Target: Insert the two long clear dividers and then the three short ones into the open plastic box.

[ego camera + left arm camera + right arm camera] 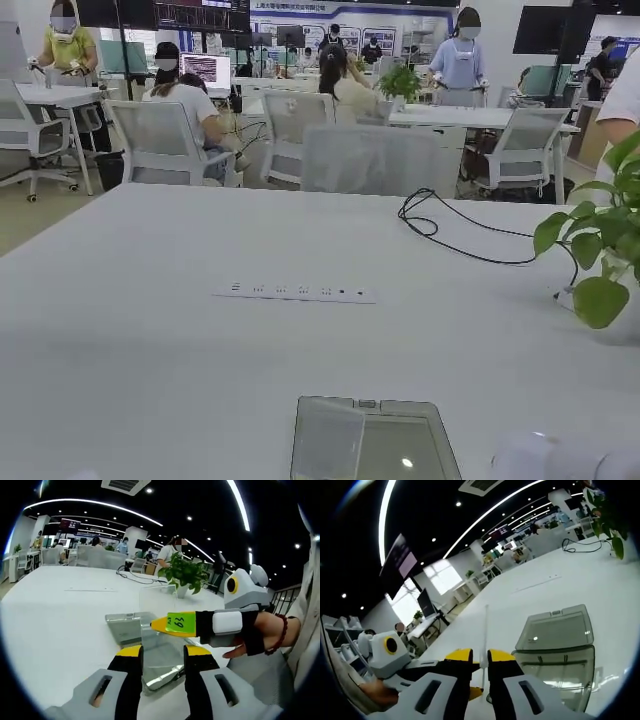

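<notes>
The open clear plastic box lies on the white table, its lid folded flat beside it. My right gripper comes in from the right, shut on a clear divider that it holds upright over the box. In the right gripper view the divider is edge-on between the shut jaws of the right gripper, with the box and lid just to the right. My left gripper is open, its jaws either side of the box's near end. The box sits at the head view's bottom edge.
A white power strip lies mid-table, and a black cable loops beyond it. A potted plant stands at the right edge. Office chairs and several people at other desks are behind the table.
</notes>
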`<move>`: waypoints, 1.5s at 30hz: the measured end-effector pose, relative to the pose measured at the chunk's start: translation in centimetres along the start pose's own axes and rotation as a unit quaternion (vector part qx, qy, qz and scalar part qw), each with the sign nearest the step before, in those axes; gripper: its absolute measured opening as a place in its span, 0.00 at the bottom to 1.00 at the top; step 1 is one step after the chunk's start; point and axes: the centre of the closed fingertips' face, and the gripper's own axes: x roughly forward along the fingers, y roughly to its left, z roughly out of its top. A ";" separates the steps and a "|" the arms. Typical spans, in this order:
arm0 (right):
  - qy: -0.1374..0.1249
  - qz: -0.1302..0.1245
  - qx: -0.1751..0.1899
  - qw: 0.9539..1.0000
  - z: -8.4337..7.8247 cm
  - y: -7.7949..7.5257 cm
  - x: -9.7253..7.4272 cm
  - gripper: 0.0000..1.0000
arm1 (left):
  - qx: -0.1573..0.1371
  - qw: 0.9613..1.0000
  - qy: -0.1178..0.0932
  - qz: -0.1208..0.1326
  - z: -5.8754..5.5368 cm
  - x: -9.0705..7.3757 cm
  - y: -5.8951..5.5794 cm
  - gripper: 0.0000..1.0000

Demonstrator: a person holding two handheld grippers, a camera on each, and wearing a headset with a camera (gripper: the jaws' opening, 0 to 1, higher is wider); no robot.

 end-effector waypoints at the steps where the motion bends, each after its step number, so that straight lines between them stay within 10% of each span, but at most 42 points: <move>1: 0.000 -0.001 -0.001 1.000 0.0 -0.1 0.0 0.12 | -0.003 1.000 0.000 -0.001 0.0 0.0 -0.1 0.30; 22: 0.026 -0.012 0.055 0.998 -0.7 -0.6 -0.5 0.06 | -0.055 0.998 0.014 -0.011 -0.6 -0.2 -0.9 0.31; 45: 0.073 -0.039 0.108 0.991 0.2 -2.2 -2.0 0.06 | 0.117 0.992 0.036 -0.025 -0.8 -0.7 -1.8 0.72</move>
